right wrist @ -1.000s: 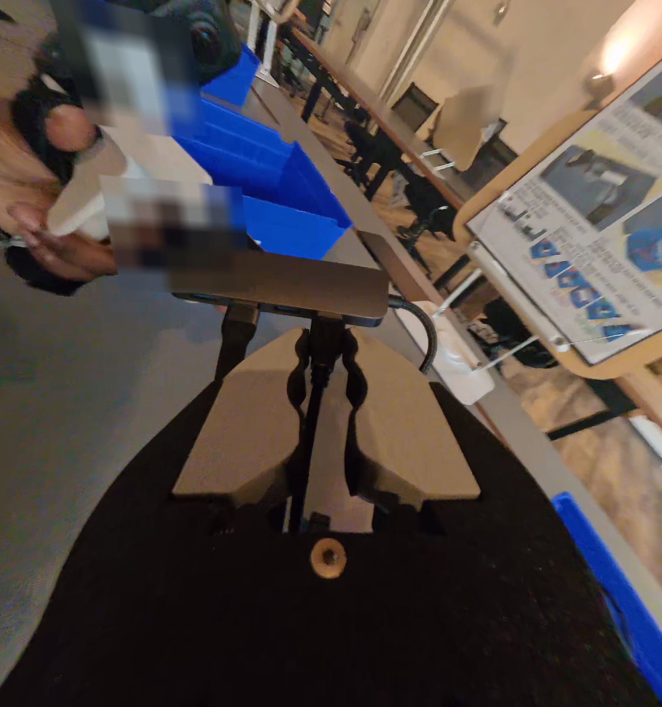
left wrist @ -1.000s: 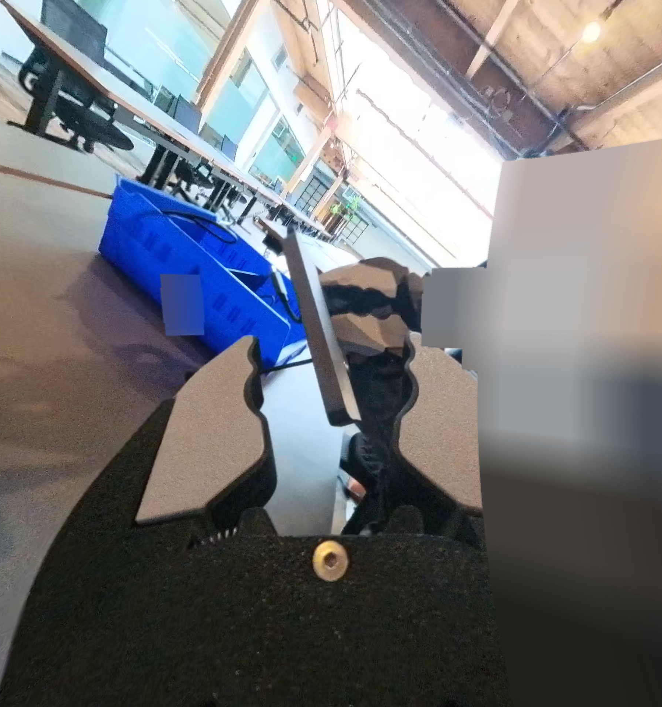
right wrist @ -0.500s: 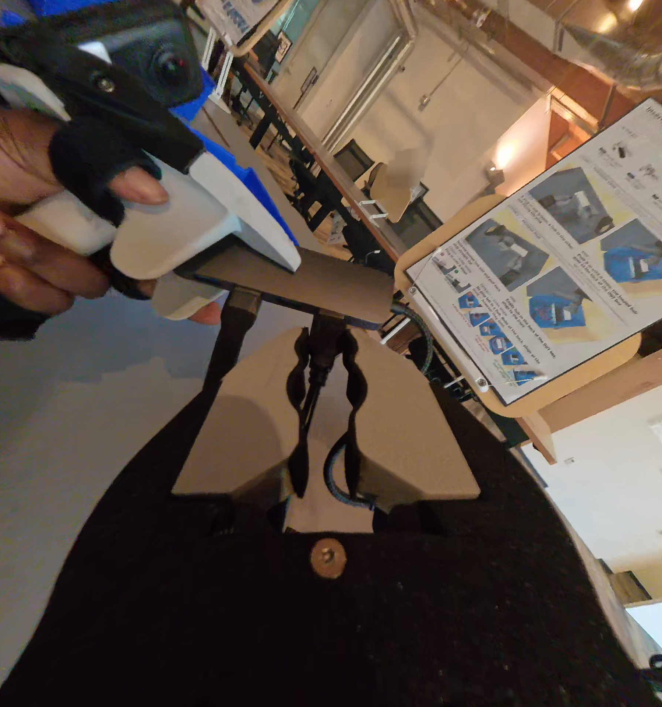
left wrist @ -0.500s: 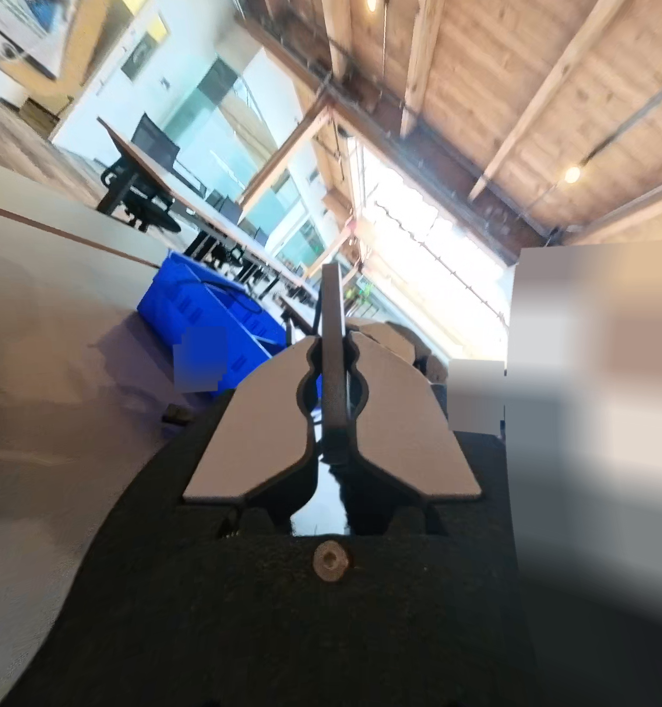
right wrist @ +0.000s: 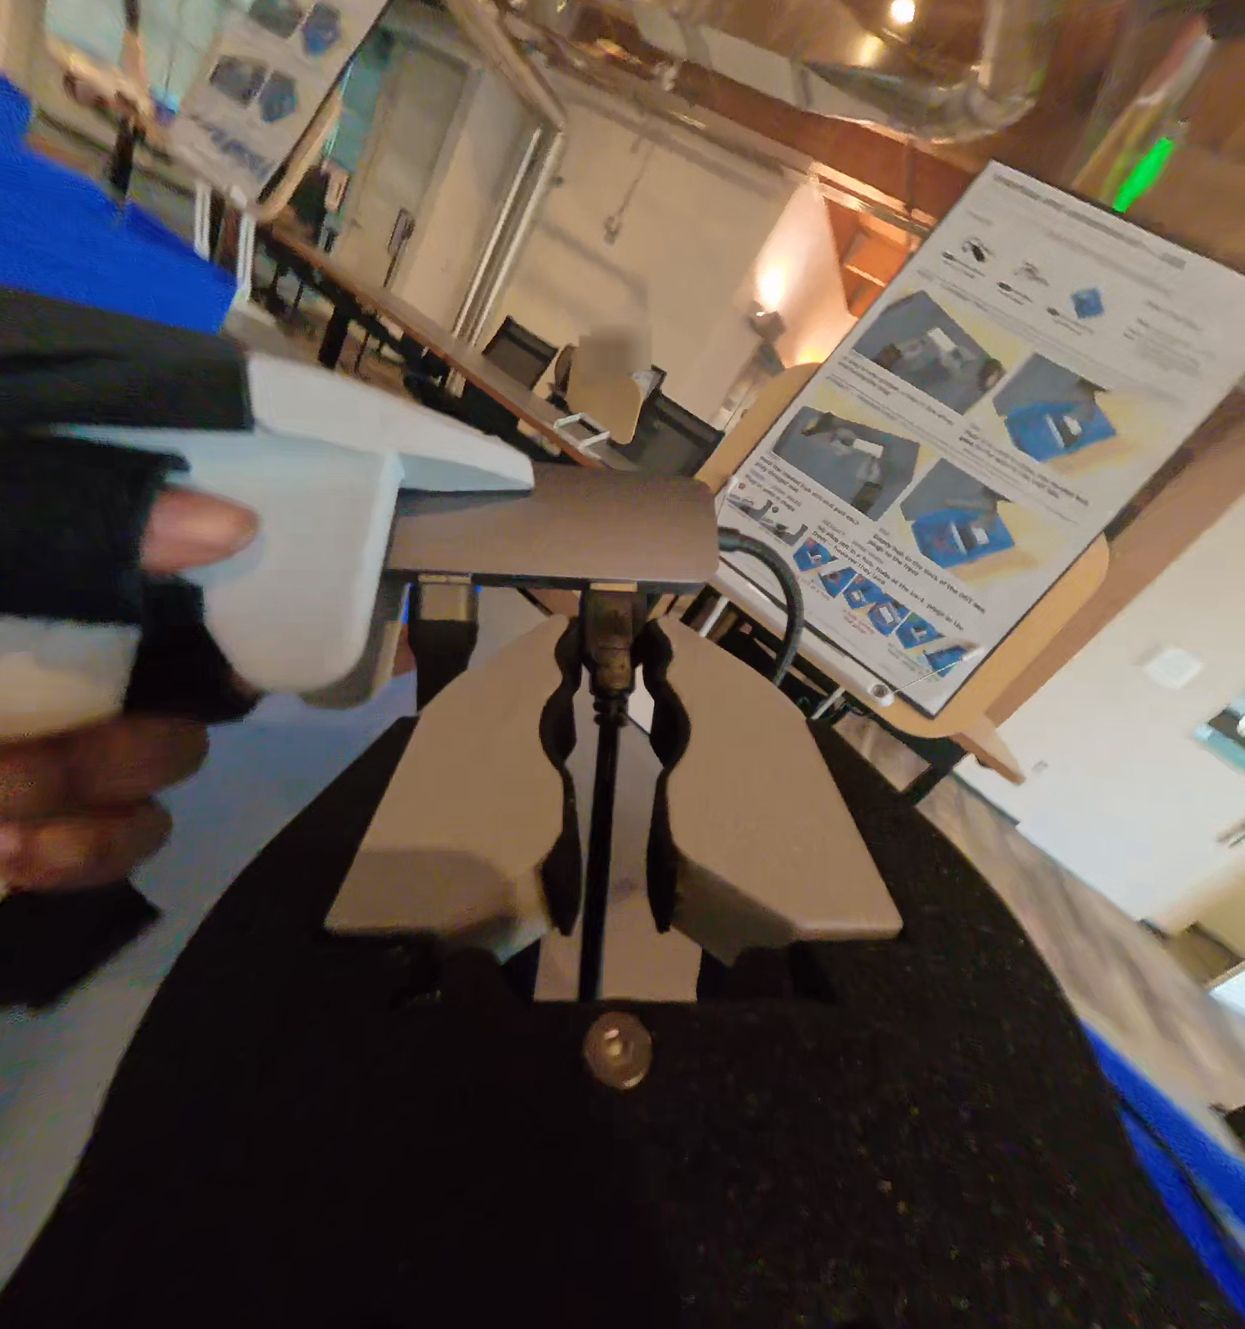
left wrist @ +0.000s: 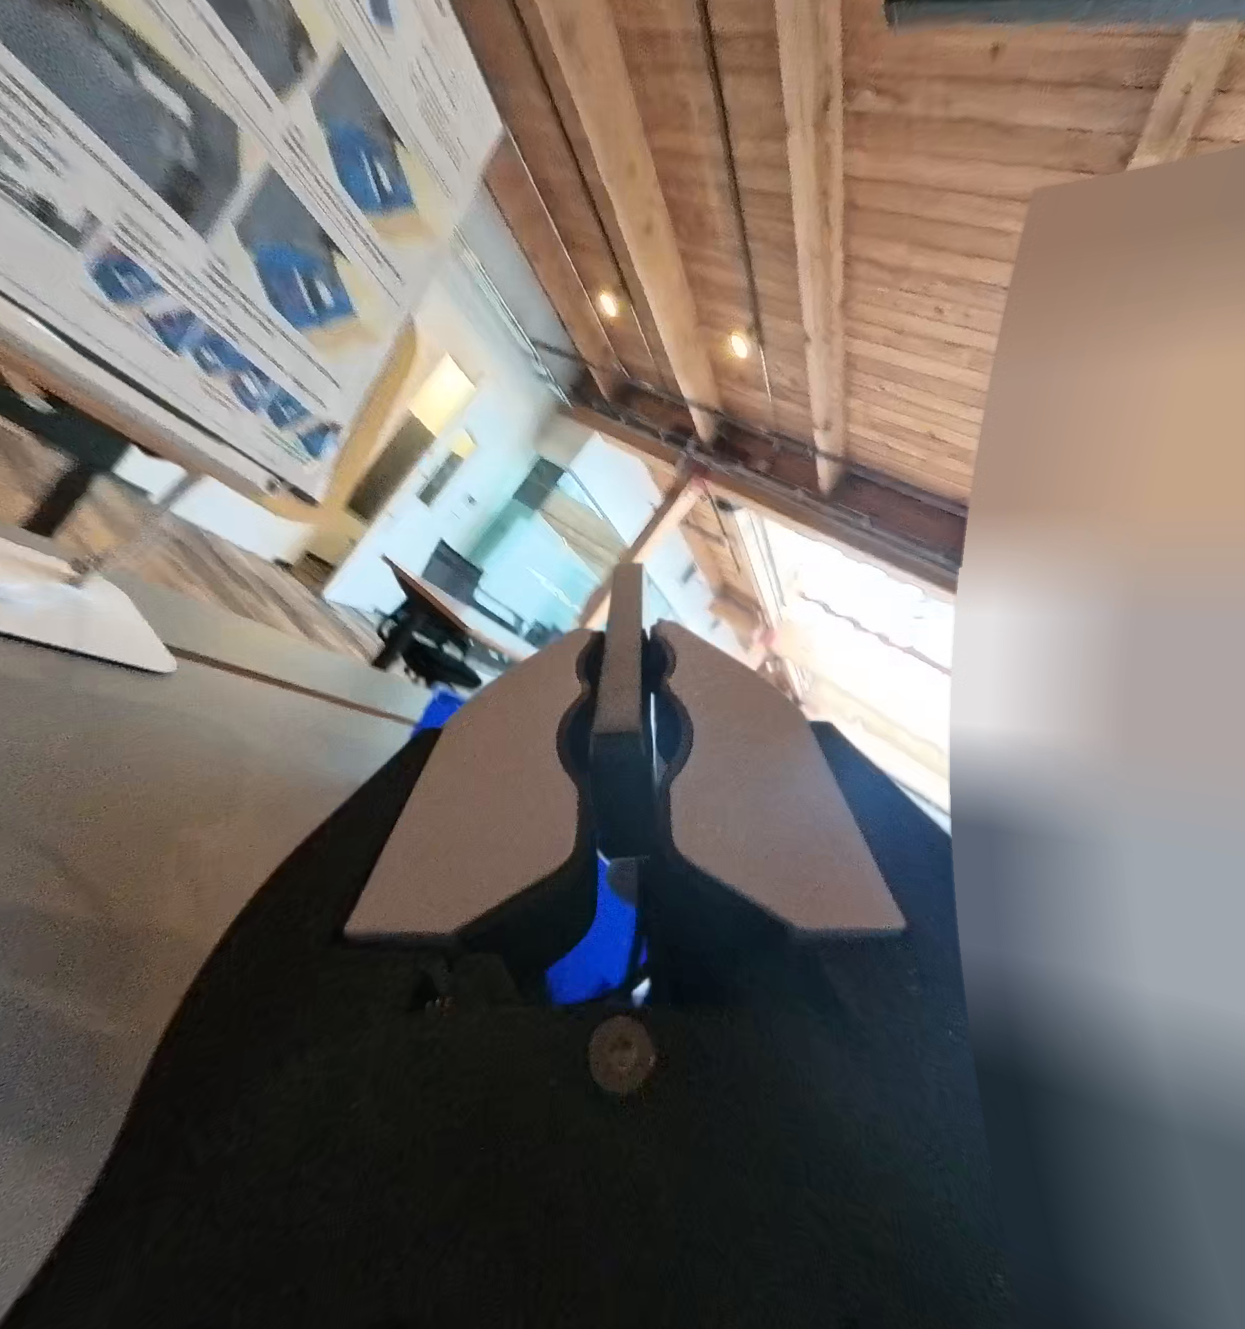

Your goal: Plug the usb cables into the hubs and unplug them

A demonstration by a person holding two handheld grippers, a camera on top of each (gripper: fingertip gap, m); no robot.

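My left gripper (left wrist: 621,647) is shut on a flat grey USB hub (left wrist: 623,647), seen edge-on between the jaws and lifted off the table. In the right wrist view the hub (right wrist: 569,525) lies flat, and the left gripper (right wrist: 418,525) pinches its left end with white fingers (right wrist: 317,546). My right gripper (right wrist: 609,636) is shut on a black USB plug (right wrist: 609,633) whose tip sits at a port on the hub's near edge; its cable (right wrist: 598,827) runs back between the jaws. A second plug (right wrist: 447,615) sits in the hub to the left.
The hub's own cable (right wrist: 785,604) loops down at its right end. A poster board (right wrist: 965,467) stands behind it on the right. Blue bins are at the upper left (right wrist: 66,237) and lower right (right wrist: 1181,1186). The grey table (left wrist: 137,791) lies below, with a white object (left wrist: 66,618) on it. The grippers are tip to tip, or close to it.
My left gripper closed on the hub about one second ago. Both grippers have since lifted and tilted upward with hub and plug. The right gripper has stayed shut on the plug.
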